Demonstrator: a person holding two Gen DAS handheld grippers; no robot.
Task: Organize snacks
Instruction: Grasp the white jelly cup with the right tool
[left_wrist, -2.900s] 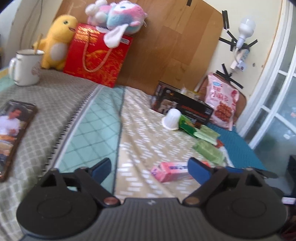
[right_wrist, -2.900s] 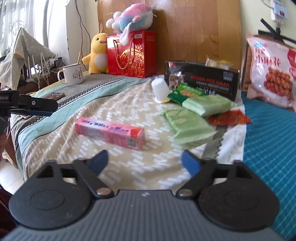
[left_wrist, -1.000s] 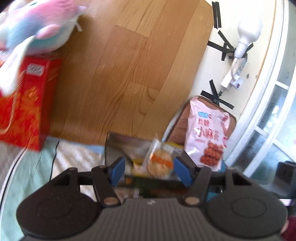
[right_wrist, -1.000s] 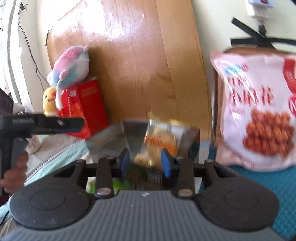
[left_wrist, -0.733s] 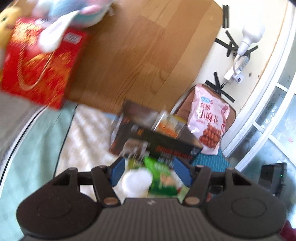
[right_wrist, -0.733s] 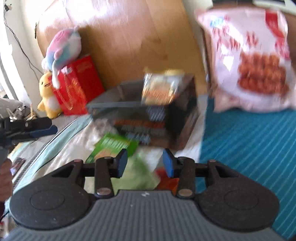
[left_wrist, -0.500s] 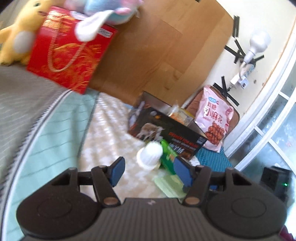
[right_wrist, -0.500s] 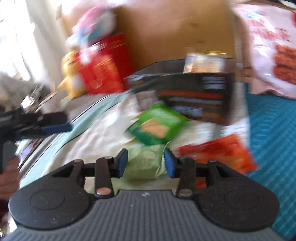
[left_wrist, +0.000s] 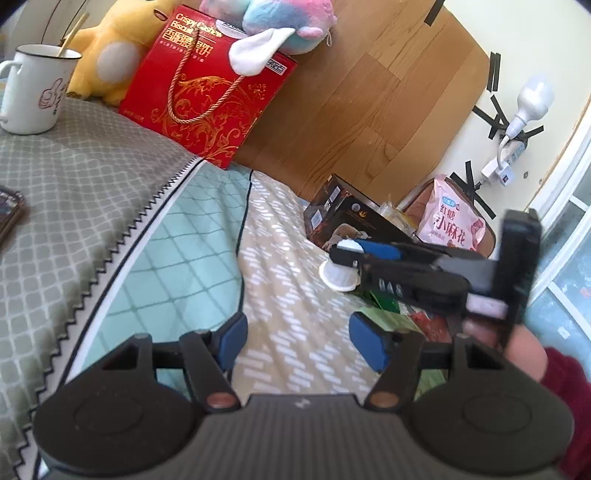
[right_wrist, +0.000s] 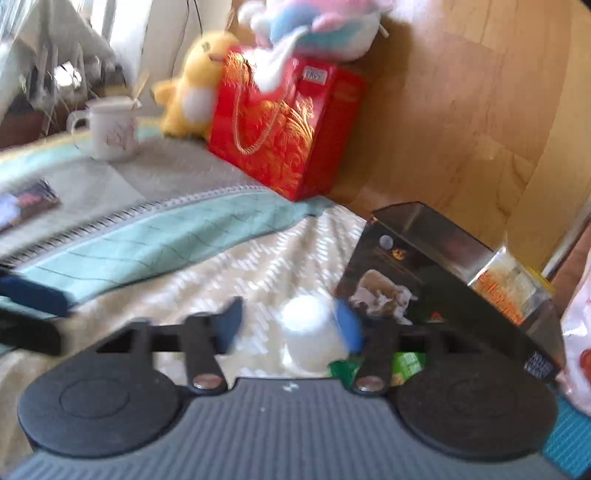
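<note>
The white cup lies on its side on the beige bedspread, at 9 o'clock of the black box and just off its front corner. The right gripper is closing around the cup; its right pad looks to touch it, the left pad stands off, so no squeeze. Green packets crowd the cup at 5 o'clock. The left gripper is spreading a bit with nothing in it, over bare spread. Plenty of room toward 9 o'clock, up to the red bag and mug.
</note>
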